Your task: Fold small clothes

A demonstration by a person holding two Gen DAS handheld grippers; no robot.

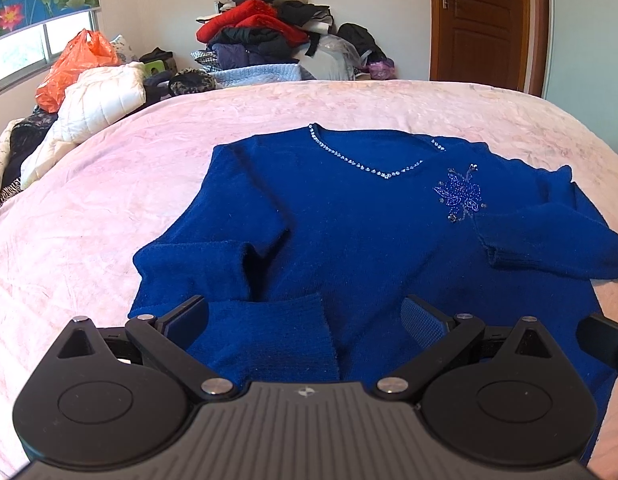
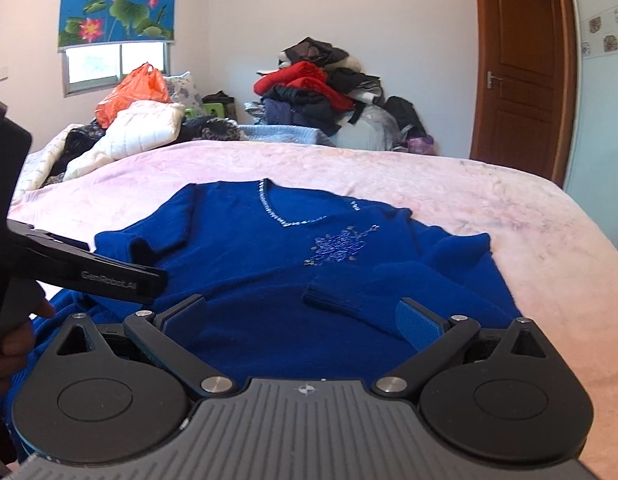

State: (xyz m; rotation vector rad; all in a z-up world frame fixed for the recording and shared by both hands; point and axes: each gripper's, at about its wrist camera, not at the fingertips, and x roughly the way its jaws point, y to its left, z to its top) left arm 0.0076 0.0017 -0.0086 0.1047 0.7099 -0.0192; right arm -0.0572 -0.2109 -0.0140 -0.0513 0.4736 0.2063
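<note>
A dark blue sweater (image 1: 349, 216) with a rhinestone V-neck and a beaded flower lies flat on the pink bed (image 1: 109, 184), both sleeves folded in over the body. It also shows in the right wrist view (image 2: 245, 264). My left gripper (image 1: 305, 320) is open over the folded left cuff (image 1: 269, 340) near the hem, holding nothing. My right gripper (image 2: 305, 320) is open above the lower body, with the right cuff (image 2: 333, 300) between its fingers, not clamped. The left gripper's body (image 2: 89, 276) shows at the left of the right wrist view.
A heap of clothes (image 1: 269, 36) stands beyond the far edge of the bed. A white quilted jacket (image 1: 97, 100) and an orange plastic bag (image 1: 73, 68) lie at the far left. A brown door (image 1: 485, 20) is at the back right.
</note>
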